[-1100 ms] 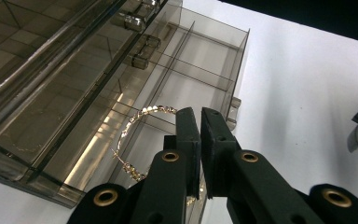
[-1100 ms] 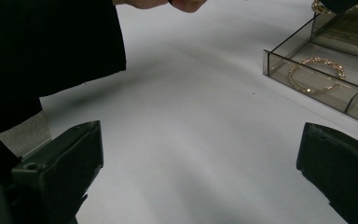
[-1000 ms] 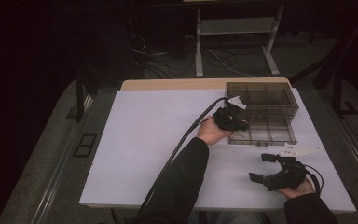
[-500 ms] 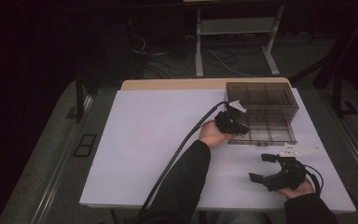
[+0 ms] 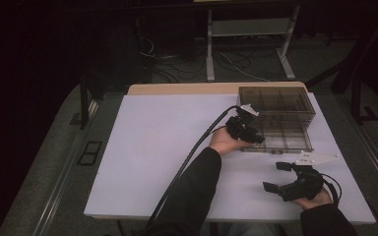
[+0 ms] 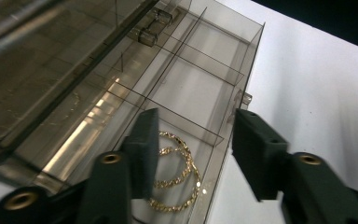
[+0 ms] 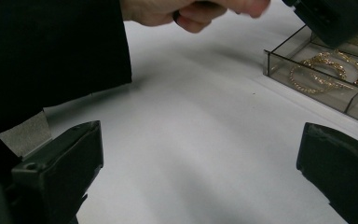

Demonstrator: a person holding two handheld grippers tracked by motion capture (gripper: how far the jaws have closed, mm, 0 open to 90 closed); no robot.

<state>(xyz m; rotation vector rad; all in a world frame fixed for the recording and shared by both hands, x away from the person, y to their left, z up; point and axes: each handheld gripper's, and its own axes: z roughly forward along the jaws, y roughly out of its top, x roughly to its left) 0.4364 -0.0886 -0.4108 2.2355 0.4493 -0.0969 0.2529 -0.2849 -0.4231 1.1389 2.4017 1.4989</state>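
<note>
Left gripper [image 6: 193, 154]: jaws parted, having just been opening, with nothing pinched between them; poised directly above the near corner compartment of the smoked-plastic organiser box [image 6: 200, 60]. Gold chain [image 6: 177, 172]: coiled in loops on the floor of that corner compartment, lying free below the left jaw, seen in the right gripper view as a heap [image 7: 326, 70] inside the box's corner wall. Organiser box [image 5: 280, 125]: divided into several compartments, hinged lid laid open on its far side. Left hand [image 5: 226, 140]: at the box's near-left corner. Right gripper [image 5: 283, 177]: jaws spread wide, holding nothing, resting over the white tabletop [image 5: 167, 147] on the near side of the box and apart from it. White flat strip [image 5: 312, 158]: on the tabletop, between the box's front edge and the right gripper.
</note>
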